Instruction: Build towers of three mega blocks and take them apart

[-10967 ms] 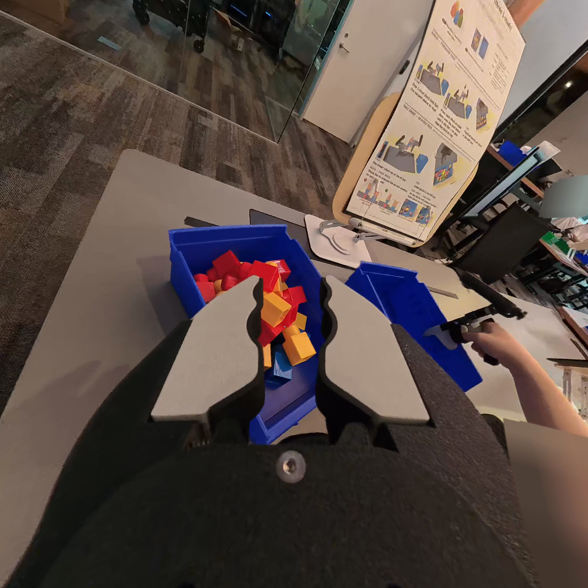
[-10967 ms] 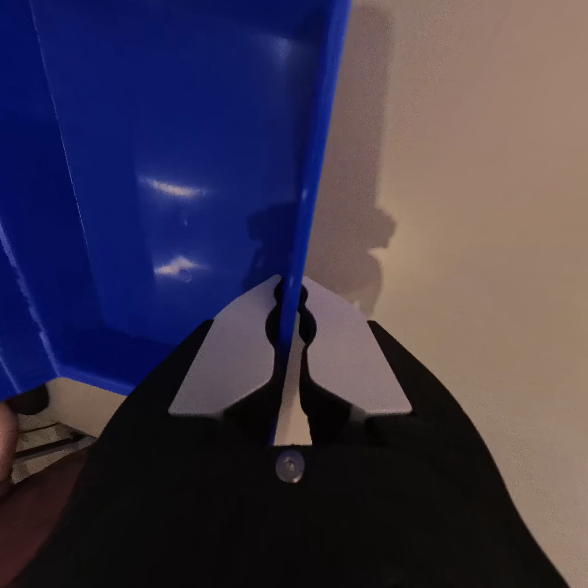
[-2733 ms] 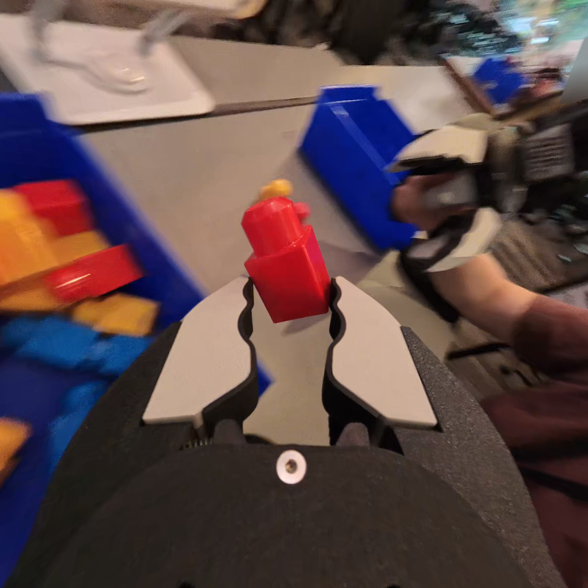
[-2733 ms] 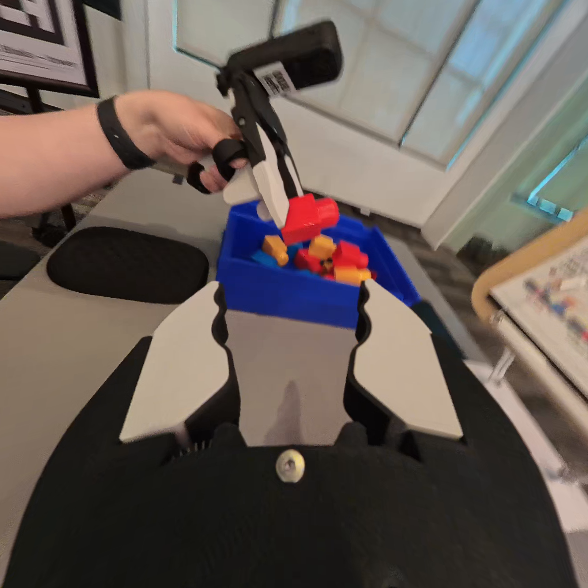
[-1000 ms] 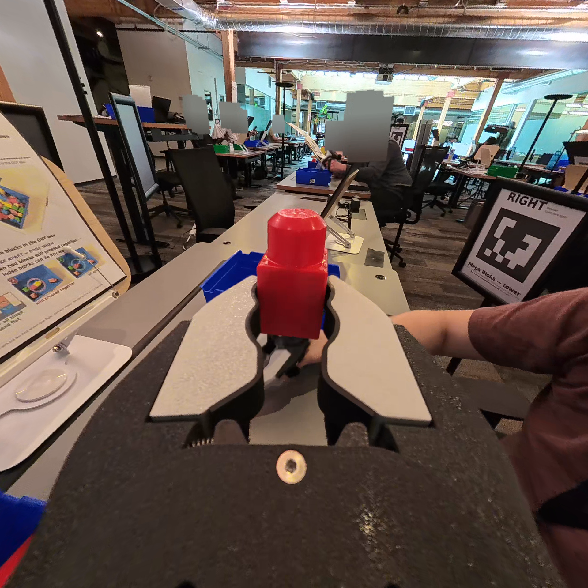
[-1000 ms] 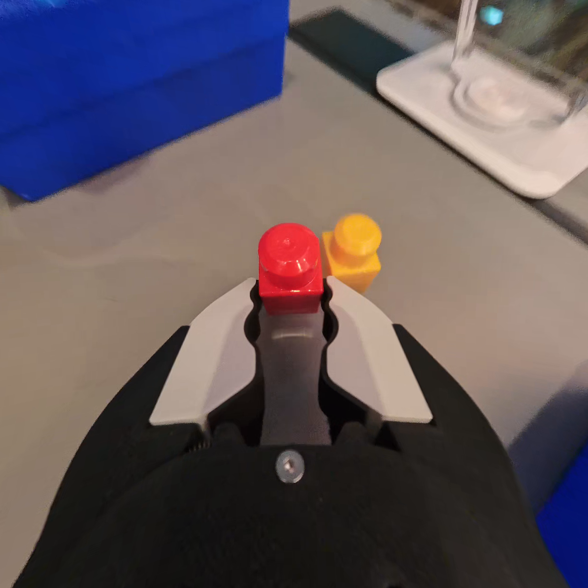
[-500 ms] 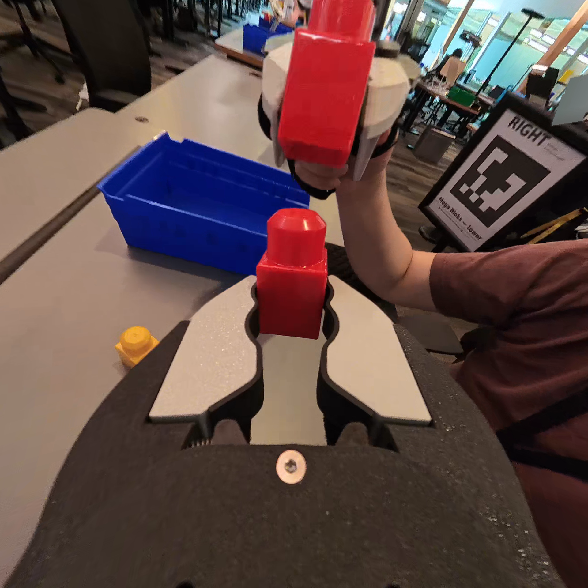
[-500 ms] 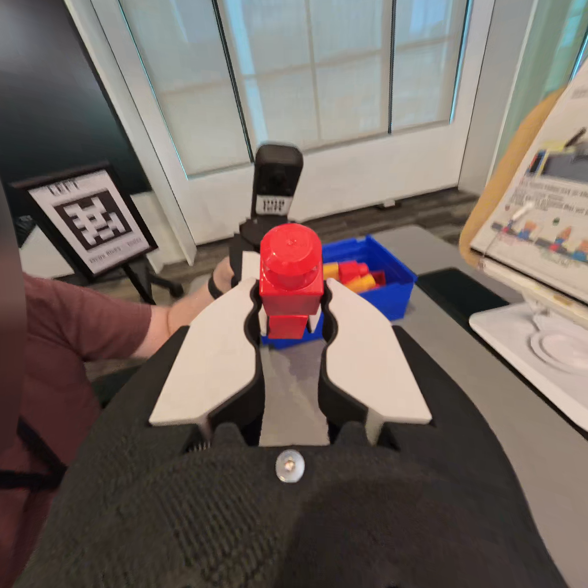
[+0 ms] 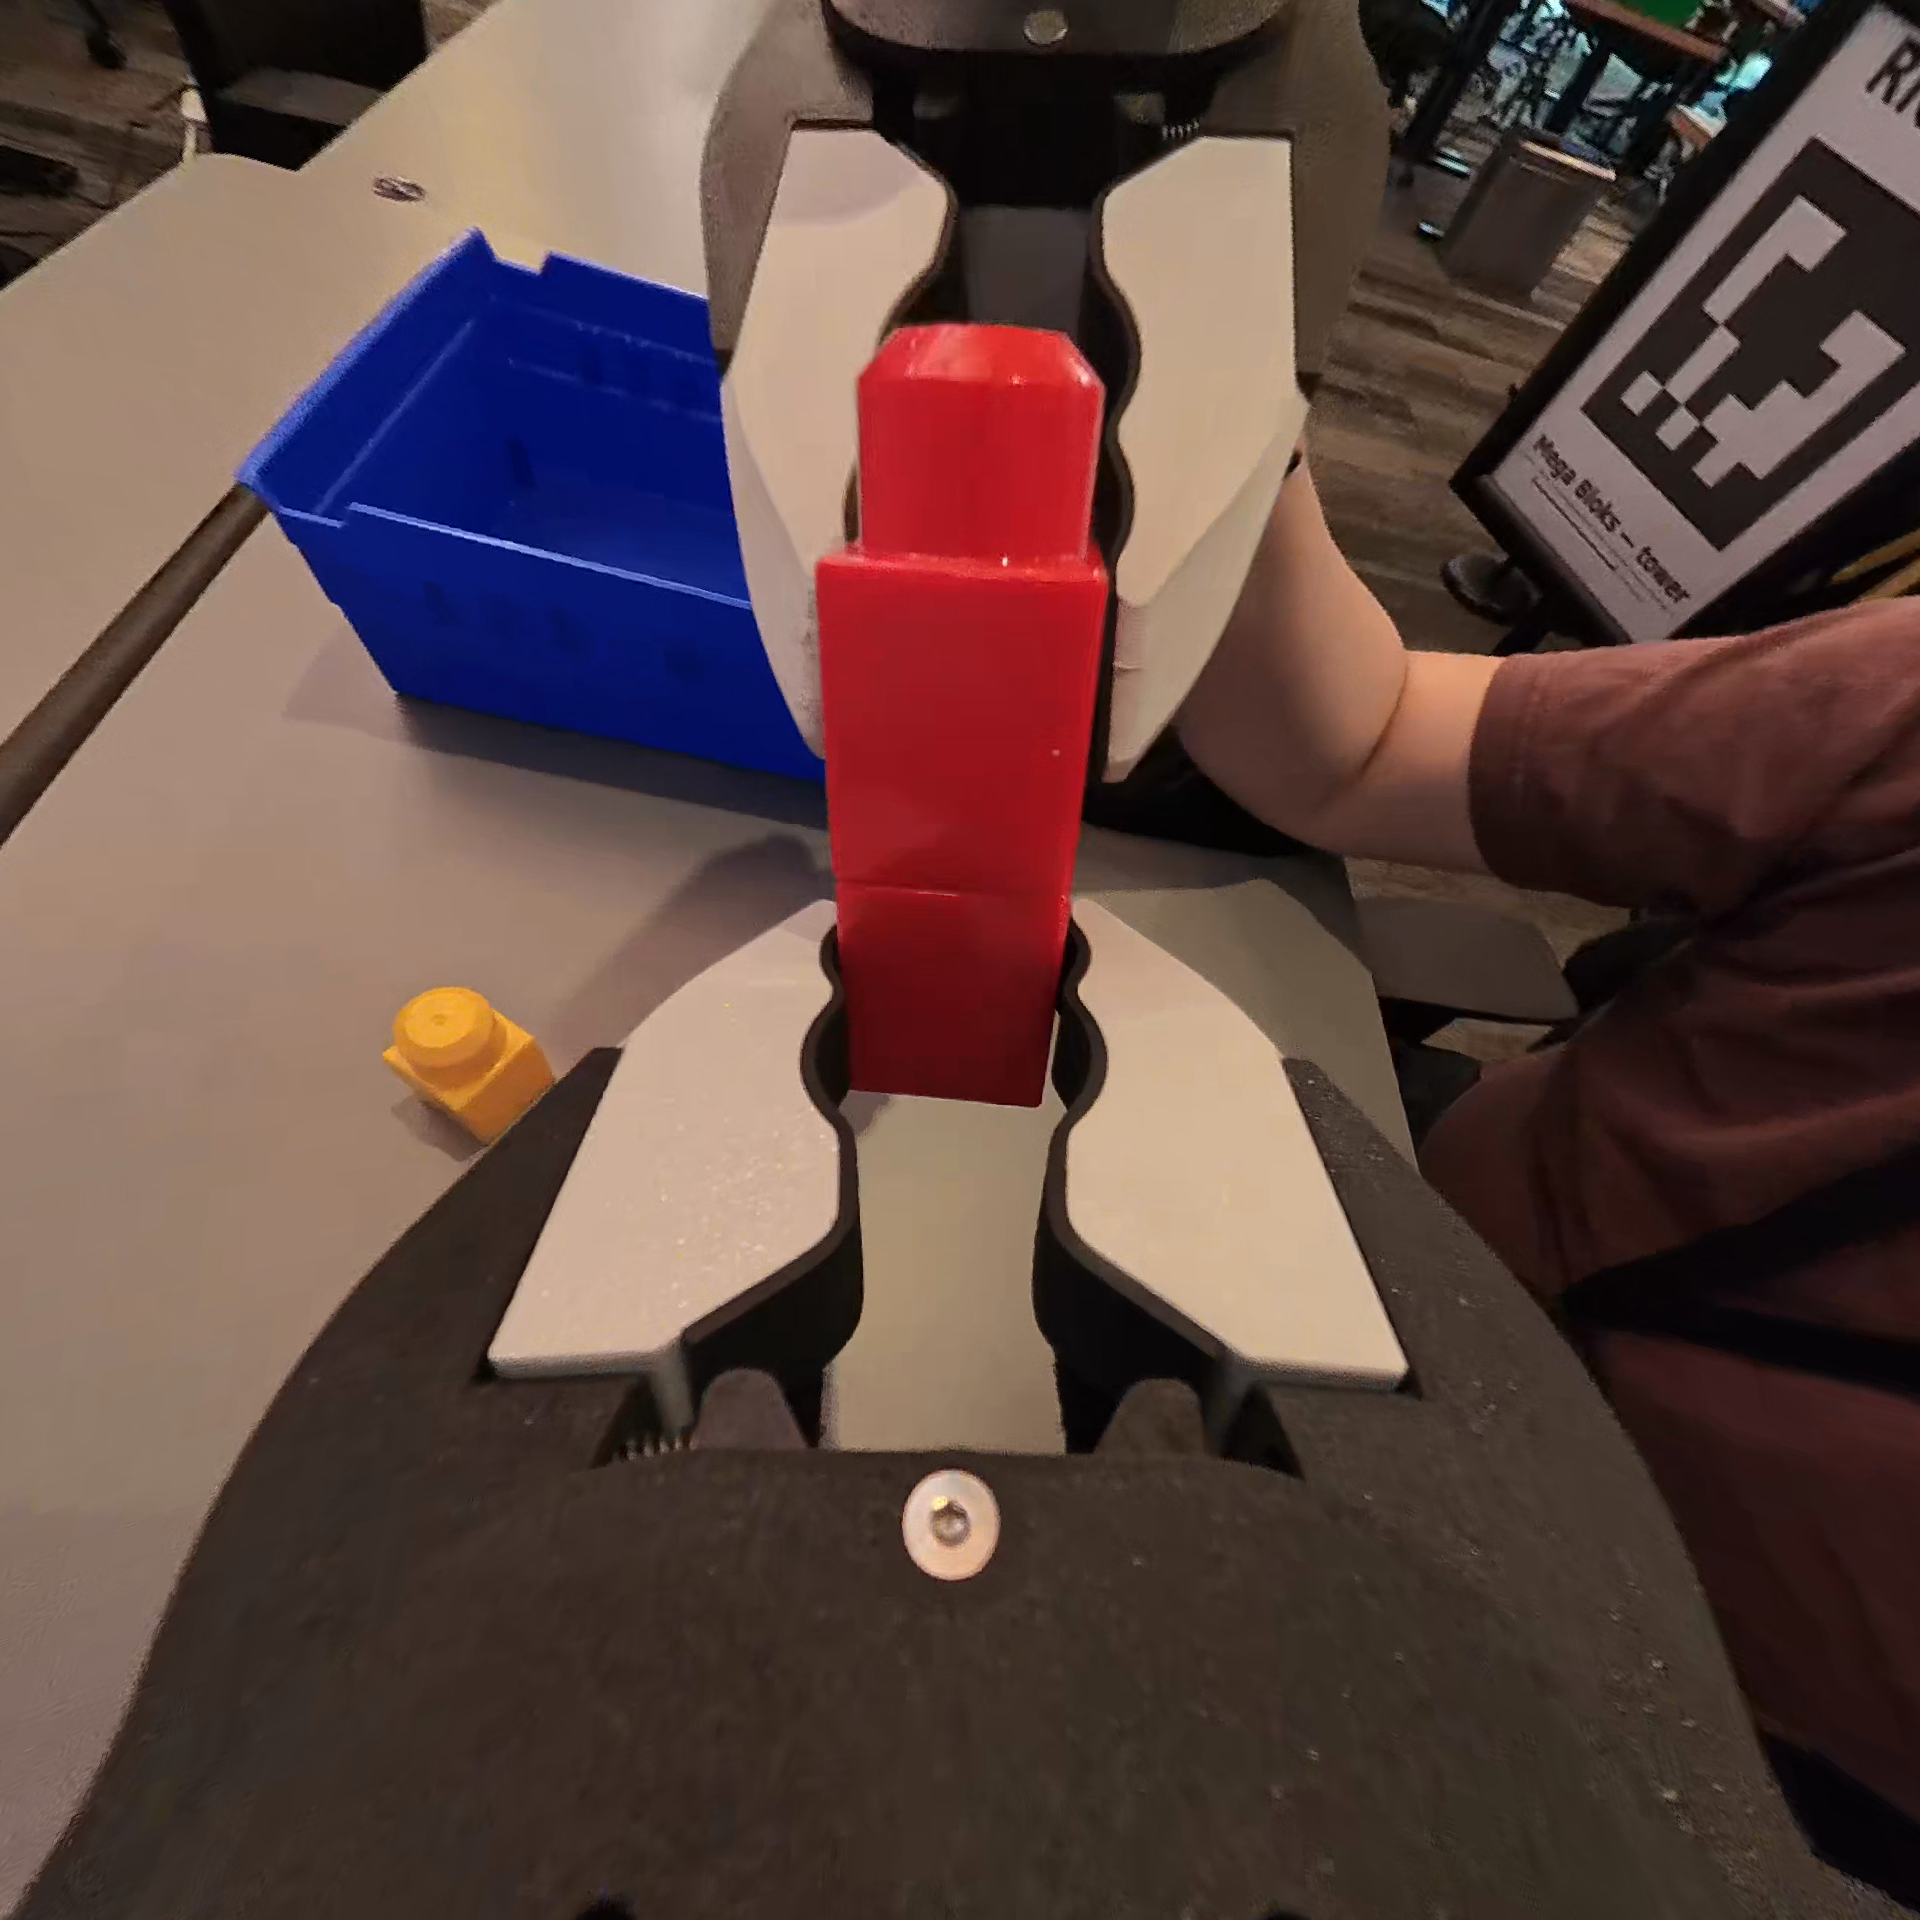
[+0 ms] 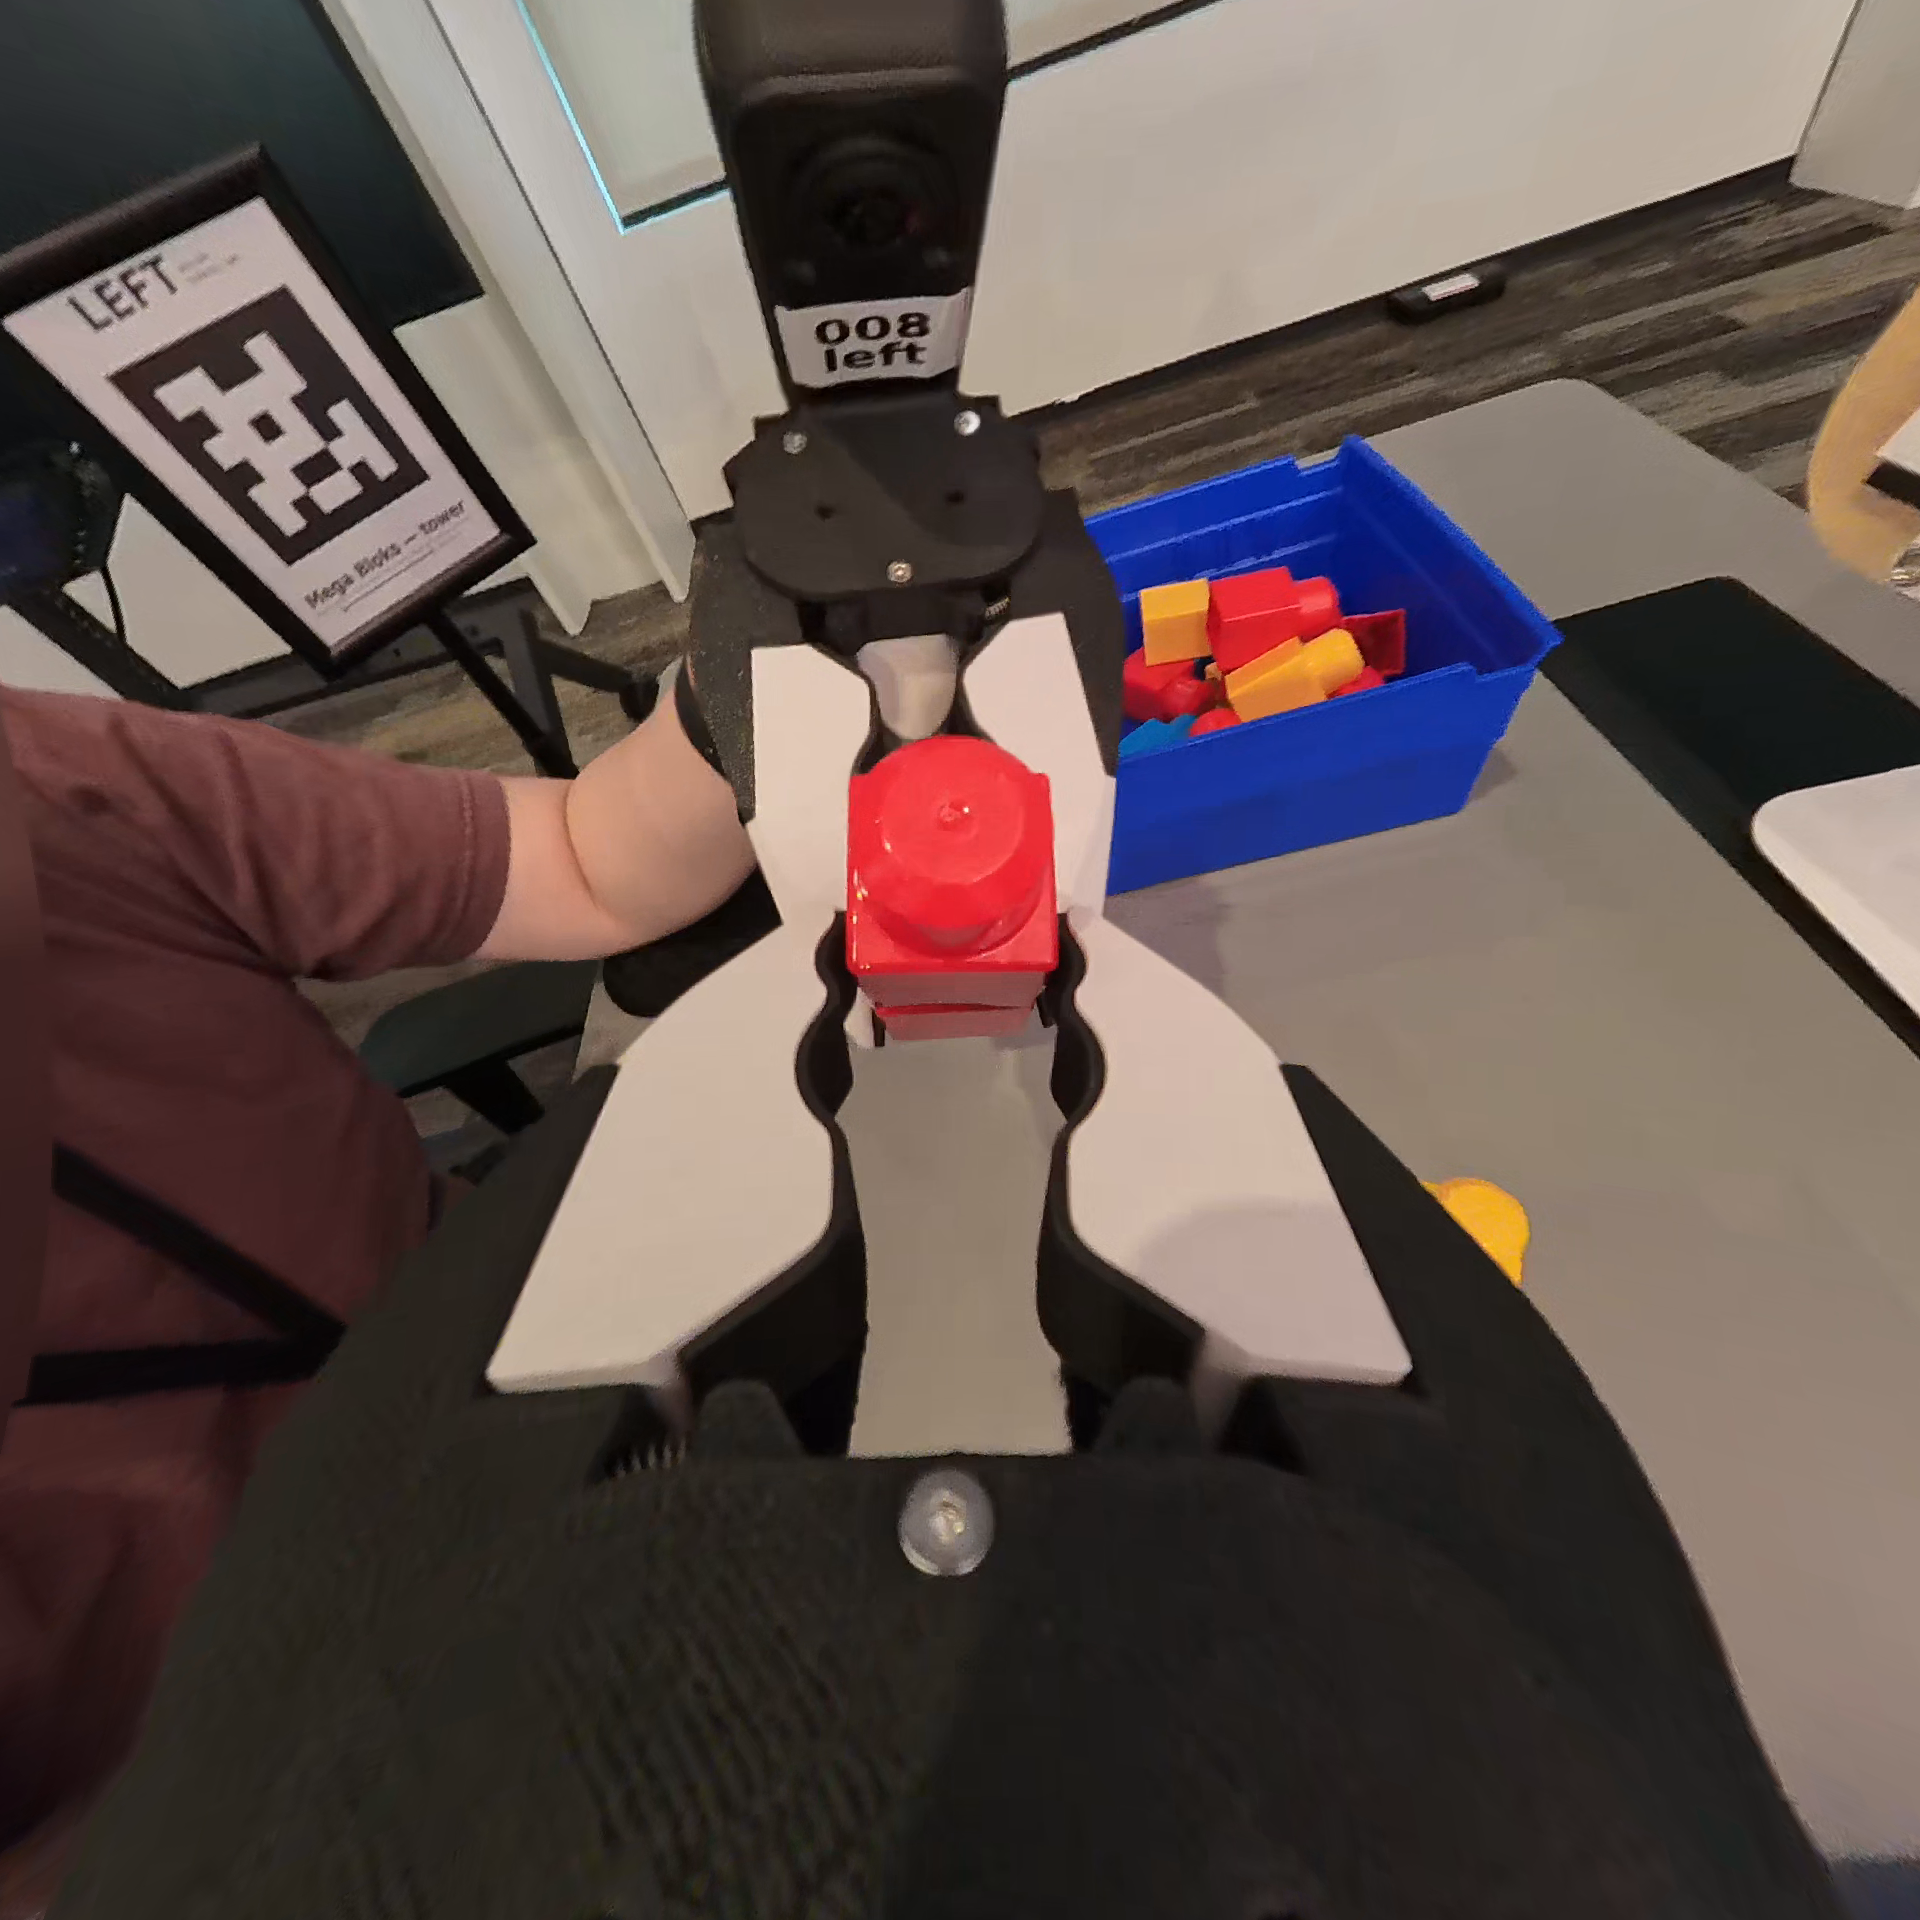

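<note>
In the left wrist view my left gripper (image 9: 945, 935) is shut on a red block (image 9: 945, 997), stud side up, above the grey table (image 9: 208, 935). A second red block (image 9: 961, 686) sits stacked on it, flush at the seam. My right gripper (image 10: 951, 956) is shut on that upper red block (image 10: 951, 883); the lower red block (image 10: 956, 1020) shows just beneath it. The right gripper's fingers (image 9: 790, 468) reach in from the far side. A yellow block (image 9: 468, 1060) lies on the table to the left, also visible in the right wrist view (image 10: 1475, 1226).
An empty blue bin (image 9: 499, 540) stands at the back left. A blue bin (image 10: 1455, 727) with several red, yellow and blue blocks stands on the other side. Sign boards (image 9: 1725, 343) (image 10: 260, 436) stand beside the table. A person's arms hold both grippers. Less than 4 cm separates the two grippers' tips.
The right gripper's red block, held apart above the left one half a second ago, has come down onto the left gripper's red block; the two now sit joined. Both grasps stayed shut.
</note>
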`<state>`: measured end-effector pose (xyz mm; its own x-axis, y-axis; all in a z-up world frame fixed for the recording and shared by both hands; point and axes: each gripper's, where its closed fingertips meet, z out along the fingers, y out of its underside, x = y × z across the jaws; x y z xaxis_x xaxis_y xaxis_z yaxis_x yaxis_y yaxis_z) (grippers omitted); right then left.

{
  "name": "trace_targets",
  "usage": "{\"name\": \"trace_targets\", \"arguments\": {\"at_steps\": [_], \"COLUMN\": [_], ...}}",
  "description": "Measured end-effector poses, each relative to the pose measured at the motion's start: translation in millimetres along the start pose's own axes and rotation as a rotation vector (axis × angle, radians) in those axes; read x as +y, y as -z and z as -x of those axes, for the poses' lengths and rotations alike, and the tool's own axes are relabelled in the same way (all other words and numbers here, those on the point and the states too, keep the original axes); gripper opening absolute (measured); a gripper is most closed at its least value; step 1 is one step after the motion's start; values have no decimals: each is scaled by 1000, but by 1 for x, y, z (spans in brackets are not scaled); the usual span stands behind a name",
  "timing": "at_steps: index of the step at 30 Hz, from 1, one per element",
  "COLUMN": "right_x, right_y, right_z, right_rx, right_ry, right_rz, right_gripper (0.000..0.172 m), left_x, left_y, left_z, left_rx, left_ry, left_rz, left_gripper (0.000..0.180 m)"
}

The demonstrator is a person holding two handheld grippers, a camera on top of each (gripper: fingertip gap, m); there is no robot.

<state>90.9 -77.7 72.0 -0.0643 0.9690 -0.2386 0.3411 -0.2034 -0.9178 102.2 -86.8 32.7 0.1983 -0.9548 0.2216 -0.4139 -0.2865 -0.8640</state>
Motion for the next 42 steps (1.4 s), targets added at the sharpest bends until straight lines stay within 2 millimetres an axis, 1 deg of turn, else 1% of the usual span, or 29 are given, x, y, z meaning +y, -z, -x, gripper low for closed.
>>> {"name": "trace_targets", "arguments": {"at_steps": [3, 5, 9, 12, 14, 16, 17, 18, 19, 20, 21, 22, 23, 24, 25, 26, 27, 29, 30, 32, 34, 35, 36, 37, 38, 39, 42], "right_x": [0, 5, 6, 5, 1, -13, -26, -40, -52, -56, -49, -31, -6, 22, 48, 72, 92, 126, 139, 155, 164, 165, 162, 153, 136, 113, 47], "right_y": [-2, -2, -2, -4, -4, -2, 2, 9, 19, 27, 30, 27, 21, 12, 2, -10, -22, -41, -45, -50, -52, -51, -51, -51, -48, -43, -16], "right_z": [3, 3, 2, 2, 0, 1, -3, -10, -20, -34, -57, -85, -111, -132, -146, -154, -158, -163, -166, -168, -173, -175, -175, -171, -165, -157, -119], "right_rx": [-12, -19, -30, -37, -35, -28, 4, 60, 117, 186, 295, 429, 550, 638, 683, 689, 667, 626, 627, 616, 635, 648, 644, 630, 608, 584, 445], "right_ry": [8, -7, -36, -39, -34, 37, 81, 107, 111, 94, 55, 10, -29, -64, -96, -127, -155, -187, -187, -179, -179, -174, -168, -168, -166, -161, -156], "right_rz": [5, 34, 31, 23, -6, -102, -194, -310, -425, -516, -543, -494, -404, -301, -204, -124, -54, 87, 151, 208, 233, 234, 218, 178, 109, 25, -182], "right_gripper": [36, 36, 36, 36, 36, 37, 41, 64, 74, 70, 62, 61, 62, 66, 67, 67, 67, 67, 69, 67, 59, 47, 37, 37, 37, 37, 36], "left_x": [1, 5, 6, 7, 5, -5, -11, -15, -18, -21, -24, -27, -30, -33, -36, -38, -39, -39, -39, -39, -39, -38, -37, -37, -36, -34, -24], "left_y": [2, -2, -4, -2, -1, 3, 10, 19, 32, 49, 66, 84, 99, 112, 123, 131, 137, 142, 143, 141, 137, 134, 131, 129, 127, 124, 105], "left_z": [-5, -6, -6, -6, -4, -5, -4, 0, 8, 16, 23, 26, 26, 24, 23, 21, 19, 16, 15, 14, 13, 13, 14, 15, 16, 16, 12], "left_rx": [54, 59, 73, 73, 66, 70, 64, 29, -36, -107, -172, -214, -231, -236, -243, -249, -249, -243, -243, -231, -217, -212, -209, -209, -208, -196, -114], "left_ry": [21, 23, 49, 53, 54, 52, 55, 55, 46, 34, 31, 33, 38, 43, 47, 46, 39, 28, 26, 21, 24, 24, 24, 27, 31, 37, 69], "left_rz": [-5, 23, 27, 33, 21, -42, -77, -103, -126, -157, -192, -229, -269, -310, -345, -370, -384, -390, -389, -387, -379, -372, -363, -355, -349, -339, -257], "left_gripper": [35, 35, 35, 35, 35, 35, 35, 35, 36, 36, 36, 36, 35, 35, 35, 35, 35, 35, 35, 35, 35, 35, 35, 35, 35, 35, 35]}}
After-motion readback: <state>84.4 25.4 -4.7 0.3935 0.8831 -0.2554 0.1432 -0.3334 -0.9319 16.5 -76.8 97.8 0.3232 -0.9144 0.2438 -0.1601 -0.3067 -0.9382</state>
